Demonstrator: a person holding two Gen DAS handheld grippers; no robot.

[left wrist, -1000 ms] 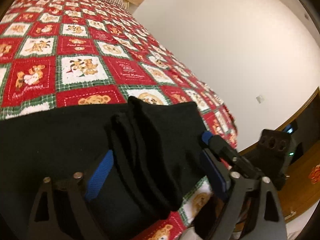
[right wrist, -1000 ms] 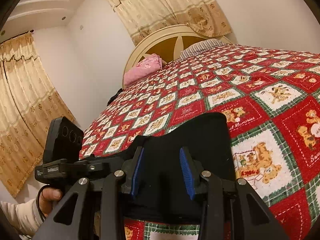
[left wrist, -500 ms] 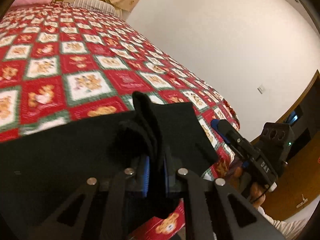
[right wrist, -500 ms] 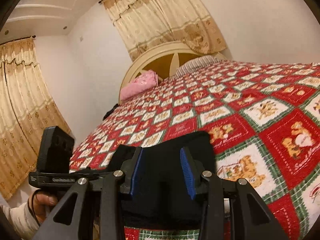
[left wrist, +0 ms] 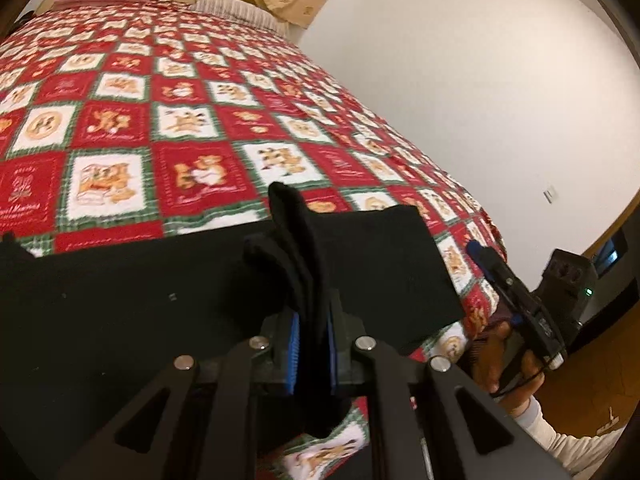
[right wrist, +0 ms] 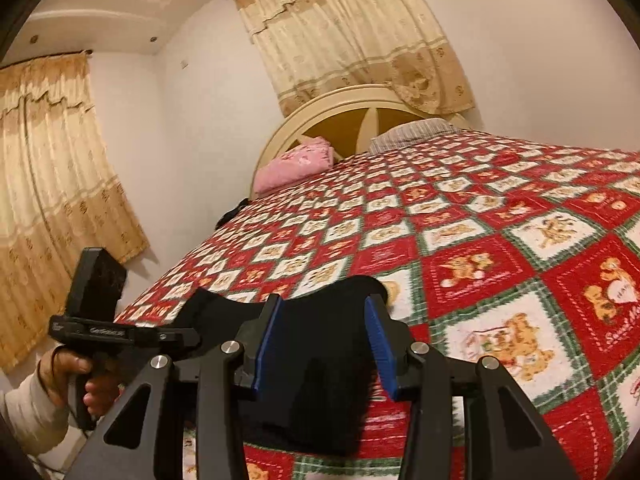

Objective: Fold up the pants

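Black pants lie across the near end of a red, white and green teddy-bear bedspread. My left gripper is shut on an upright ridge of the black fabric, which stands up between its blue pads. In the right wrist view the pants fill the gap between the half-spread pads of my right gripper. I see no pad pressing on the cloth. From the left wrist view the right gripper hovers beside the pants' right edge. The left gripper shows at the pants' left end, held by a hand.
A pink pillow and a striped pillow lean on the round headboard at the far end. Beige curtains hang on the left wall. The bed's right side drops off next to a white wall.
The left jaws closed on the raised fold of the pants, then carried it a little toward the headboard. The right pads stand slightly wider apart, and the right hand stayed in place.
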